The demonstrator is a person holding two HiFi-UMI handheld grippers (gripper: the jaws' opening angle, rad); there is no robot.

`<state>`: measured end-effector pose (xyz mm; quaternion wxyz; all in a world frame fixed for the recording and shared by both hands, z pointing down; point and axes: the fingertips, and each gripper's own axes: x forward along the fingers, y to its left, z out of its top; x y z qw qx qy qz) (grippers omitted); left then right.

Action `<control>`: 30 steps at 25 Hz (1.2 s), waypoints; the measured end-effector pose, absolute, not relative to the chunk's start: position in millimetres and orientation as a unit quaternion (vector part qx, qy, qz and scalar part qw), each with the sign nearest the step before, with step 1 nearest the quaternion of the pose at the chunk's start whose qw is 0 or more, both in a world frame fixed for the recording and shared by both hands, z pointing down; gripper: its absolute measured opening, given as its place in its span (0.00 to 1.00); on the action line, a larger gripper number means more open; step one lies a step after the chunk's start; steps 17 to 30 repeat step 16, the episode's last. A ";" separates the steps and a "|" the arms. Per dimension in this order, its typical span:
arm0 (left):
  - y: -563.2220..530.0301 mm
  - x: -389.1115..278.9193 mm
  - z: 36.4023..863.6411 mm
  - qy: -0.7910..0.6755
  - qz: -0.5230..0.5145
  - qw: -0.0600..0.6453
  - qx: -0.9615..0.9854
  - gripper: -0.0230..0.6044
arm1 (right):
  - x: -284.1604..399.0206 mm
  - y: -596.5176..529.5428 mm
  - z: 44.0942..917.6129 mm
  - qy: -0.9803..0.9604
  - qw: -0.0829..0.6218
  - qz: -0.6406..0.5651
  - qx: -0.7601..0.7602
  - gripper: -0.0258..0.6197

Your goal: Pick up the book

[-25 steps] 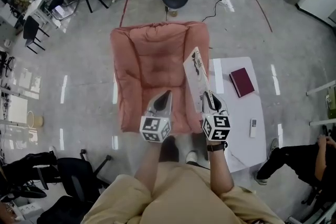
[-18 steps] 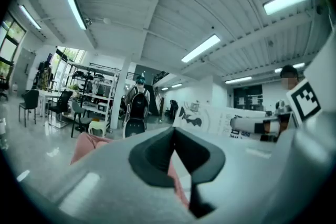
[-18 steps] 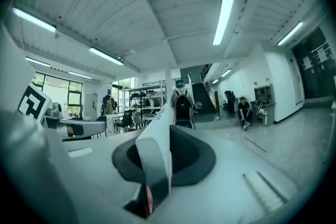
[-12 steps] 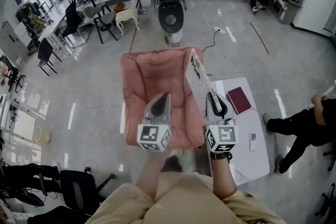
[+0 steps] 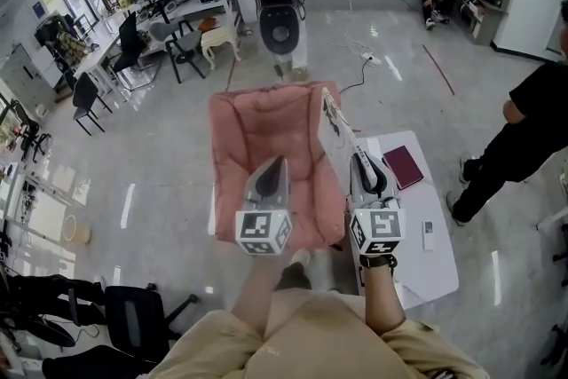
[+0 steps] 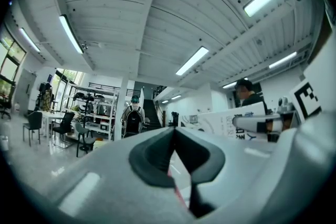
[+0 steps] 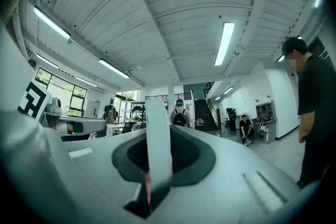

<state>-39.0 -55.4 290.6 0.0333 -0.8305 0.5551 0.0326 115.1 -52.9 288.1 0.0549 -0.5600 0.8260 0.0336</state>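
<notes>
Currently right gripper [image 5: 359,157] pinches the thin book [image 5: 335,122] by one edge, probably light but floppy; left gripper [image 5: 279,162] closed, empty.

The head camera is looking steeply down over an armchair [image 5: 266,138] and bench [image 5: 426,266]. Both gripper cameras are facing level, close behind their fingers [image 6: 149,160], sharing the far staircase [image 6: 150,110].

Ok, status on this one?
Right gripper shut on white book, held edge-up beside pink chair. Left gripper shut, empty. Nothing in the way.
</notes>
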 end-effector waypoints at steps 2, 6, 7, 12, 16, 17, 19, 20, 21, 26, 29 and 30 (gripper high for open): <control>-47.5 -35.3 292.2 0.556 0.033 0.033 -0.830 0.04 | 120.3 -45.2 287.6 0.825 0.054 0.036 -0.561 0.11; -37.6 -25.5 292.4 0.556 0.033 0.032 -0.830 0.04 | 129.9 -35.1 284.0 0.826 0.055 0.038 -0.560 0.11; -36.4 -23.6 292.4 0.556 0.033 0.032 -0.830 0.04 | 131.4 -33.2 282.9 0.826 0.055 0.038 -0.560 0.11; -33.9 -22.6 296.5 0.549 0.031 0.029 -0.835 0.04 | 127.8 -25.8 280.1 0.826 0.060 0.041 -0.560 0.11; -40.4 -28.0 301.8 0.548 0.030 0.024 -0.836 0.04 | 116.3 -32.0 282.0 0.830 0.057 0.044 -0.554 0.11; -40.4 -28.0 301.8 0.548 0.030 0.024 -0.836 0.04 | 116.3 -32.0 282.0 0.830 0.057 0.044 -0.554 0.11; -40.4 -28.0 301.8 0.548 0.030 0.024 -0.836 0.04 | 116.3 -32.0 282.0 0.830 0.057 0.044 -0.554 0.11; -40.4 -28.0 301.8 0.548 0.030 0.024 -0.836 0.04 | 116.3 -32.0 282.0 0.830 0.057 0.044 -0.554 0.11; -40.4 -28.0 301.8 0.548 0.030 0.024 -0.836 0.04 | 116.3 -32.0 282.0 0.830 0.057 0.044 -0.554 0.11; -40.4 -28.0 301.8 0.548 0.030 0.024 -0.836 0.04 | 116.3 -32.0 282.0 0.830 0.057 0.044 -0.554 0.11; -40.4 -28.0 301.8 0.548 0.030 0.024 -0.836 0.04 | 116.3 -32.0 282.0 0.830 0.057 0.044 -0.554 0.11; -40.4 -28.0 301.8 0.548 0.030 0.024 -0.836 0.04 | 116.3 -32.0 282.0 0.830 0.057 0.044 -0.554 0.11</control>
